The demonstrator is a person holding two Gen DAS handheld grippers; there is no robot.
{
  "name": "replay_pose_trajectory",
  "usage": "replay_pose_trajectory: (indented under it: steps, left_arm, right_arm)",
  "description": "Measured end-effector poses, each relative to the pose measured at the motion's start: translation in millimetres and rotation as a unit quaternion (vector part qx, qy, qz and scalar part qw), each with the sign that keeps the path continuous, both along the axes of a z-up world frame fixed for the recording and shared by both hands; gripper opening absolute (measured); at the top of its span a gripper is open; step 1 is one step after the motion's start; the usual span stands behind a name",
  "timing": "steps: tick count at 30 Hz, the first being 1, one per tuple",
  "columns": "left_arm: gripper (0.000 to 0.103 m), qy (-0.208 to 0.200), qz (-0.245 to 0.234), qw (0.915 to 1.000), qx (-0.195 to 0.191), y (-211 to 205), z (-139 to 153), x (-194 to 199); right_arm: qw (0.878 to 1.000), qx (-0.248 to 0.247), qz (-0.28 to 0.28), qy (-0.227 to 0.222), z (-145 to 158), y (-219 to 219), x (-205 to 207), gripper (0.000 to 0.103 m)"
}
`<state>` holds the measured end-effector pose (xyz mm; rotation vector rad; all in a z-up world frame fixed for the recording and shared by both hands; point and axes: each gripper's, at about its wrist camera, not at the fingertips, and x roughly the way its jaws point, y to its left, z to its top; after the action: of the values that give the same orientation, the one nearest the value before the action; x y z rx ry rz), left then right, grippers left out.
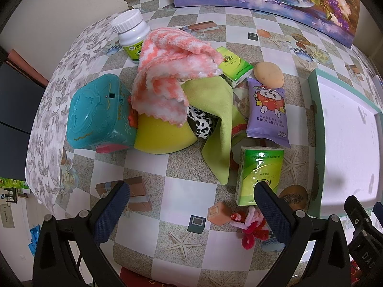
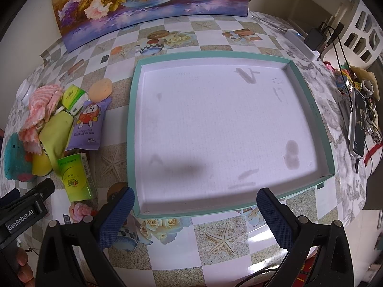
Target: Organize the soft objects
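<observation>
Left wrist view: left gripper (image 1: 191, 205) hovers with fingers spread, holding nothing. Ahead, a pink-and-white cloth (image 1: 172, 71) lies draped over a green cloth (image 1: 215, 110) and a yellow sponge (image 1: 162, 136), beside a teal box (image 1: 95, 114).

Right wrist view: right gripper (image 2: 195, 208) is likewise spread wide and empty, above the near rim of the white tray (image 2: 134, 124); the tray holds no objects.

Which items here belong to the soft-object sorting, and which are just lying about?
Job:
pink-and-white cloth
green cloth
yellow sponge
tissue packs
baby wipes pack
tray, nothing in it yet

Lying about:
white pill bottle
teal plastic box
flower painting
phone
</observation>
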<state>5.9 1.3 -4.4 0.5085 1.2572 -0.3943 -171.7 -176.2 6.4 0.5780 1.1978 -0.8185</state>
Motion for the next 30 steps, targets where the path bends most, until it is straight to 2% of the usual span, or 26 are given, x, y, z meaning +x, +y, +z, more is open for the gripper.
replay_pose_trajectory:
  steps: [23,27,30]
  left_arm:
    - [0.103,0.002,0.004,1.0000,-0.001,1,1,1]
    - [0.103,0.006,0.017,0.9998,-0.005,6,1,5]
    - [0.103,0.009,0.026,0.9996,-0.007,10,1,8]
  right_arm:
    - [1.000,-0.001,0.004,-0.001,0,2,1,0.103]
    - [0.999,-0.006,0.024,-0.025,6,11,6,0.103]
    - [0.997,0.011,0.055,-0.047,8,23,17,0.103]
